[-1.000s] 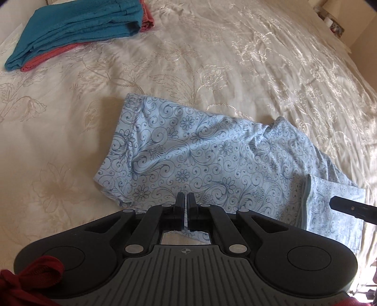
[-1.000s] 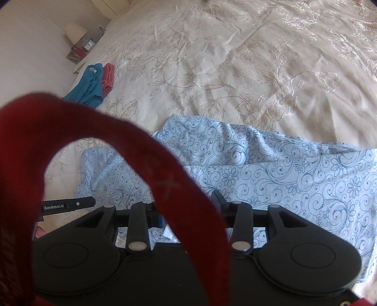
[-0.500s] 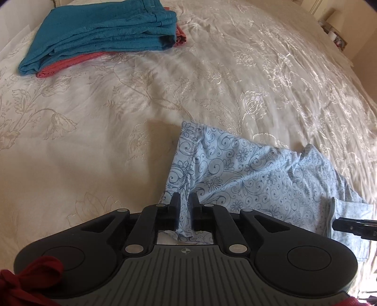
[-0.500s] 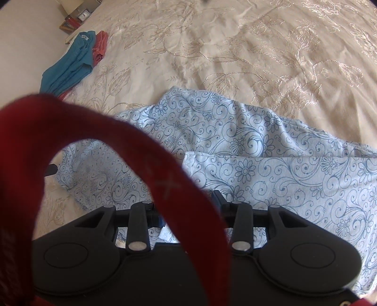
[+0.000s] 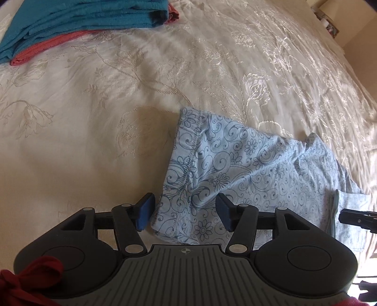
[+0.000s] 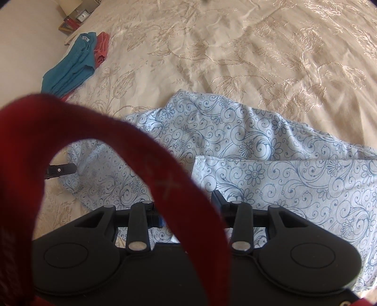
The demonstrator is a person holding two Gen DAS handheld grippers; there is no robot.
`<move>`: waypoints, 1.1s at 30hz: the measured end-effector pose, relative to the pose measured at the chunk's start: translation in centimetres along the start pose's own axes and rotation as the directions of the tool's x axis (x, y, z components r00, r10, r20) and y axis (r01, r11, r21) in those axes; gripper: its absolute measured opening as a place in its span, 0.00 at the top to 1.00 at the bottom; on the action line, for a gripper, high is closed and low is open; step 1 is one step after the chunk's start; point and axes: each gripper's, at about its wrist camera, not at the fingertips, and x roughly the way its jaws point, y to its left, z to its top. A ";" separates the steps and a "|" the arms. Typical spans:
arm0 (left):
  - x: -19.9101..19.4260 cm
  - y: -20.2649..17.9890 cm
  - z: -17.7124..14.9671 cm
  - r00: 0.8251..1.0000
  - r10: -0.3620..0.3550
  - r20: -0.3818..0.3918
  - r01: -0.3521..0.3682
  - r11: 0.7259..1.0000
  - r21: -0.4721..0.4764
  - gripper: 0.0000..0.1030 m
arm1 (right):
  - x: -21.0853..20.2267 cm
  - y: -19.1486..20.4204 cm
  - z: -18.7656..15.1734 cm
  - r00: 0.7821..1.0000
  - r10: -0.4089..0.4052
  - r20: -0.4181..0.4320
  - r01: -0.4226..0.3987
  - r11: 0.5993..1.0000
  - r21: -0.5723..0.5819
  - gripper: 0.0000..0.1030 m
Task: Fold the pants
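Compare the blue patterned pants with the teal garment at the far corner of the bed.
The patterned pants are pale blue with dark swirls and flowers; the teal garment is plain. The pants lie rumpled and only loosely folded, while the teal garment is a neat flat stack. The pants lie straight on the bedspread; the teal garment sits on a folded coral piece. Both are cloth on the same bed.
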 end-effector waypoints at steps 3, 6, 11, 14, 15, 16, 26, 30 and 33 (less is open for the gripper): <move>1.4 -0.3 0.0 0.999 -0.044 -0.027 0.045 0.998 0.039 0.38 | -0.2 -0.1 0.1 1.000 -0.005 0.000 0.005 1.000 0.000 0.51; 2.0 -0.4 0.5 0.995 -0.095 -0.017 0.095 0.994 0.050 0.32 | -0.2 -0.1 0.1 1.000 -0.010 0.000 0.010 1.000 -0.001 0.51; 2.6 0.2 1.4 0.989 -0.145 -0.003 0.145 0.989 0.011 0.32 | -0.2 0.0 0.1 1.000 -0.007 0.000 0.007 1.000 0.000 0.51; 2.4 0.3 1.3 0.989 -0.146 0.006 0.146 0.989 -0.019 0.33 | -0.3 0.1 0.0 1.000 -0.005 0.000 0.005 1.000 -0.002 0.51; 2.3 0.3 1.1 0.990 -0.142 0.012 0.142 0.989 -0.028 0.36 | -0.4 0.1 0.0 1.000 -0.002 0.002 0.002 1.000 -0.004 0.51; 2.0 0.4 0.9 0.992 -0.126 0.019 0.126 0.991 -0.041 0.43 | -0.6 0.0 -0.1 1.000 0.000 0.004 0.000 1.000 -0.005 0.51; -4.0 -2.7 -0.1 0.992 -0.004 0.122 0.017 0.994 -0.107 0.88 | -2.1 -1.6 -1.0 0.999 0.047 0.020 -0.046 0.999 -0.017 0.51; -8.1 -7.3 0.1 0.980 0.009 0.199 0.012 0.994 -0.107 0.90 | -2.8 -3.1 -1.2 0.996 0.082 0.019 -0.081 0.996 -0.030 0.51; -10.8 -12.1 0.0 0.966 0.011 0.257 0.007 0.998 -0.069 0.90 | -3.7 -4.9 -1.4 0.993 0.120 0.018 -0.120 0.992 -0.034 0.51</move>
